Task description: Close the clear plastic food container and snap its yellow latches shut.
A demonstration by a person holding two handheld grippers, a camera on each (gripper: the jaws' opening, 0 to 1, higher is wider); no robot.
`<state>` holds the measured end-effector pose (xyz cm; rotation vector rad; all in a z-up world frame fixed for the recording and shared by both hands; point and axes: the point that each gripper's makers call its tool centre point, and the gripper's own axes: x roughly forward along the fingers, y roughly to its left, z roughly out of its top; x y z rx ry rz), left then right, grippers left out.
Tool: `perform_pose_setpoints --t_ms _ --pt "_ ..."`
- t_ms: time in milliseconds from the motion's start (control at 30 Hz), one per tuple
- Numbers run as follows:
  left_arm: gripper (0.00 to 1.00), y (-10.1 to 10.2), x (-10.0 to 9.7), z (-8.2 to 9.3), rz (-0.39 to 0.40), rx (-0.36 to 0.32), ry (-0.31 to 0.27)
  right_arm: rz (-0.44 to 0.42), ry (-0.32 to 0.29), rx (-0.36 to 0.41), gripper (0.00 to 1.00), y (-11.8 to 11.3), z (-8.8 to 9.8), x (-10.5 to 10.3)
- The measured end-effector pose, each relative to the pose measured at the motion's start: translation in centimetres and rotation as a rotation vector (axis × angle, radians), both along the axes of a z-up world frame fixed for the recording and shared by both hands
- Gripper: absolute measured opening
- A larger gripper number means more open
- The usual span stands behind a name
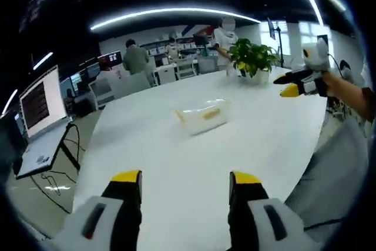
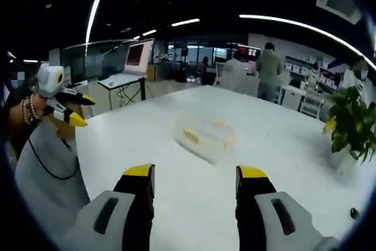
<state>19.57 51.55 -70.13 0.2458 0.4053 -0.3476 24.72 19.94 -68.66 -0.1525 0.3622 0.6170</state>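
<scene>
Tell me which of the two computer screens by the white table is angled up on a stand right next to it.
The laptop with the lit screen, raised on a stand beside the table. The other monitor stands farther back among the office desks.

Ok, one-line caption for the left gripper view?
Open left gripper faces the clear container on the white table.

My left gripper (image 1: 185, 181) has 2 black jaws with yellow tips, each set in a pale grey housing with a dark slot on top. My right gripper (image 2: 197, 179) is built the same: 2 black jaws, yellow caps, grey shells with dark slots. Seen from across the table, each carries a white box above its black body. I wear a grey garment (image 2: 47, 168), a dark cord hanging over it, and a dark red sleeve (image 1: 367, 95).
</scene>
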Motion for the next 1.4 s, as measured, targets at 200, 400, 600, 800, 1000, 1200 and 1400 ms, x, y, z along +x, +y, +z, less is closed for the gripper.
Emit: perform_pose_setpoints --t_ms 200,400,600,800,1000,1200,1400 --pt "0.53 1.2 -3.4 -1.0 0.048 0.019 -0.035 -0.101 -0.076 0.034 0.43 -1.0 1.0 -3.4" --pt "0.54 -0.5 -4.6 -0.2 0.023 -0.166 -0.120 -0.122 -0.100 0.052 0.49 -0.3 1.0 -6.6" --pt "0.60 -2.3 -4.6 1.5 0.020 -0.426 -0.165 -0.125 -0.193 0.134 0.57 1.3 1.4 -8.4" --pt "0.66 -3.5 -4.2 2.3 -0.015 -0.407 -0.254 -0.203 -0.219 0.251 0.76 0.9 1.7 -8.9" --pt "0.58 -2.1 -2.6 1.7 0.024 -0.278 -0.255 -0.248 -0.176 0.261 0.75 0.8 0.6 -9.0" --pt "0.66 -1.4 -2.4 1.7 0.062 -0.277 -0.278 -0.259 -0.208 0.152 0.75 0.4 0.0 -8.4" --pt "0.65 -1.0 -2.4 1.9 0.074 -0.270 -0.300 -0.300 -0.219 0.165 0.62 -0.8 0.0 -8.1"
